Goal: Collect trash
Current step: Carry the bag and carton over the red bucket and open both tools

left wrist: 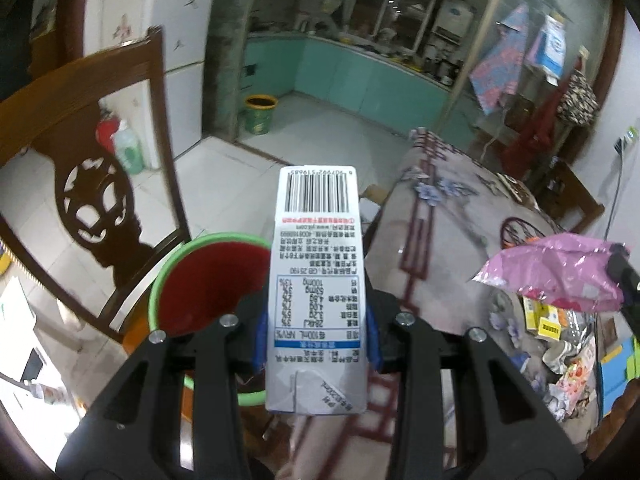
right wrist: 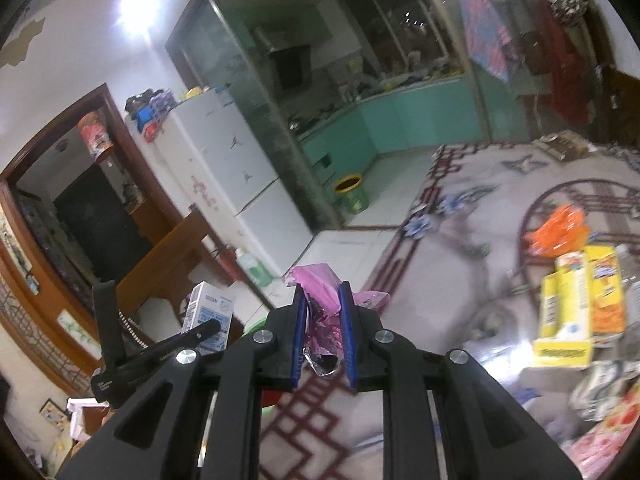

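My left gripper (left wrist: 316,328) is shut on a grey-white milk carton (left wrist: 316,280), label and barcode facing the camera, its blue pads pressed on both sides. The carton hangs just right of a green-rimmed bin with a red inside (left wrist: 208,284) at the table's left edge. My right gripper (right wrist: 324,332) is shut on a crumpled pink foil wrapper (right wrist: 320,296), which also shows at the right in the left wrist view as the pink wrapper (left wrist: 560,276). In the right wrist view the milk carton (right wrist: 210,316) and the left gripper's black arm appear at lower left.
A patterned tablecloth (left wrist: 440,240) covers the table. More litter lies on it: yellow boxes (right wrist: 568,312), an orange wrapper (right wrist: 560,232) and crushed packets (left wrist: 568,372). A carved wooden chair (left wrist: 92,184) stands left of the bin. A yellow-green bucket (left wrist: 260,114) sits on the tiled floor.
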Demonstrator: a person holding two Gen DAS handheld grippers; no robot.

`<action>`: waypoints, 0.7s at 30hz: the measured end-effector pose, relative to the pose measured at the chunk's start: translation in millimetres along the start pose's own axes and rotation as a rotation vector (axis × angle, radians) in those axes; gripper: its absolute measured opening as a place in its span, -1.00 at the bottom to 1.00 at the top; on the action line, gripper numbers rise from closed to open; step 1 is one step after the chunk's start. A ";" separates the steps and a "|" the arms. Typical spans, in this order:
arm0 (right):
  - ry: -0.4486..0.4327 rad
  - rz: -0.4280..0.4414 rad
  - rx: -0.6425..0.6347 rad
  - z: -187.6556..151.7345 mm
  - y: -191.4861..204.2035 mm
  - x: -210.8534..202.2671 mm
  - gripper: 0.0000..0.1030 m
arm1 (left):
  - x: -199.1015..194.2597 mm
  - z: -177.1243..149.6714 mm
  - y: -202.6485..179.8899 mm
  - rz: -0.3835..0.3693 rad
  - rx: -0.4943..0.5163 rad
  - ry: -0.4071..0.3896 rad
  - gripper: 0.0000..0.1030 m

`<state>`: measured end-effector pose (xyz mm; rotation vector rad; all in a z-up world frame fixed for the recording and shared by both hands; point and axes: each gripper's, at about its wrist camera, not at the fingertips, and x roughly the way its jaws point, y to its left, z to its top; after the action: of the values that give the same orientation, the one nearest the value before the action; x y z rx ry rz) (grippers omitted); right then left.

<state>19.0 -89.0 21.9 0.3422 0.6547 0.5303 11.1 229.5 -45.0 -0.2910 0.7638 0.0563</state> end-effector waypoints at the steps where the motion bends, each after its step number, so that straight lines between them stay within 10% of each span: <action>1: 0.014 0.012 0.005 -1.9 3.2 6.7 -0.68 | 0.2 -0.3 5.5 0.004 -0.010 0.003 -0.31; 21: 0.195 0.159 0.059 -19.3 54.2 98.0 -0.65 | 6.2 -1.7 55.4 0.064 -0.108 0.021 -0.31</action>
<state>52.7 13.1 -15.0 0.4032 0.8374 0.7030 5.8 281.8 -63.7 -0.3702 0.7919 0.1553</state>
